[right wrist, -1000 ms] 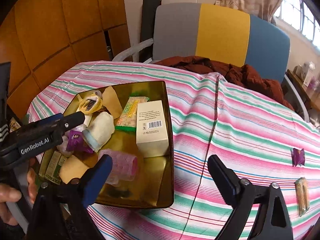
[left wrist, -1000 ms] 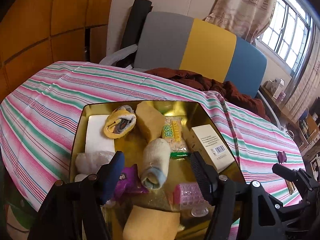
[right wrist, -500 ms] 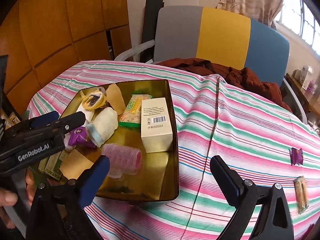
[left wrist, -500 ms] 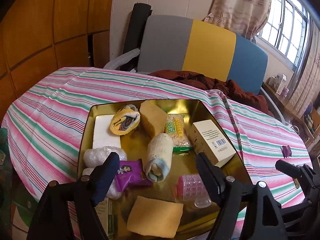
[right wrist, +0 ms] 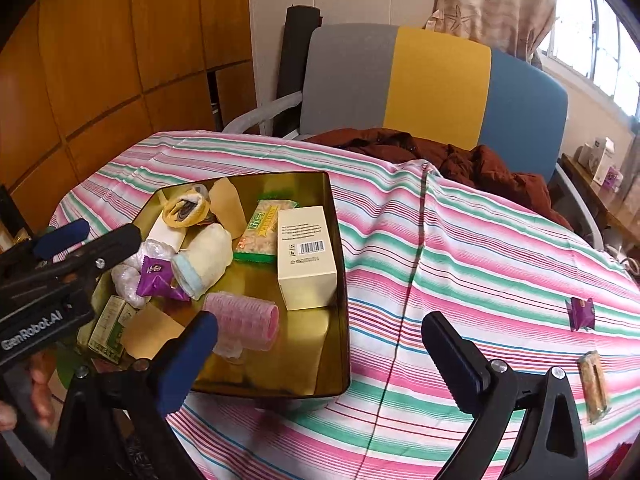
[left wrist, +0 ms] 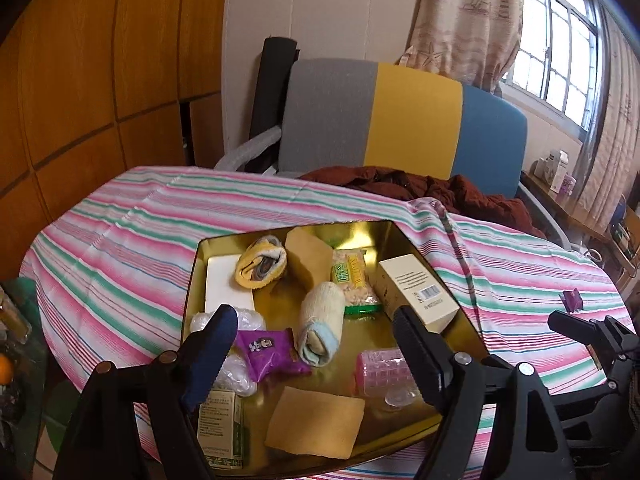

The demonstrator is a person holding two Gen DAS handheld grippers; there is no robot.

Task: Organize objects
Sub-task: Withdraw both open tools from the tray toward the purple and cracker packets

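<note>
A big round bench (right wrist: 460,248) wears a cloth with pink and green stripes. A gold tray (right wrist: 340,280) sits on its left part, full of little things. A cream box (right wrist: 306,256) lies by the tray's right wall. Beside it are a rolled white sock (left wrist: 322,322), a pink curler (right wrist: 242,322) and a purple snack (left wrist: 266,350). The left tool (left wrist: 310,354) hangs above the tray, spread wide with nothing in it. The right tool (right wrist: 320,356) is spread wide too, over the tray's right edge. Another purple snack (right wrist: 582,314) lies on the cloth, well apart from the tray.
</note>
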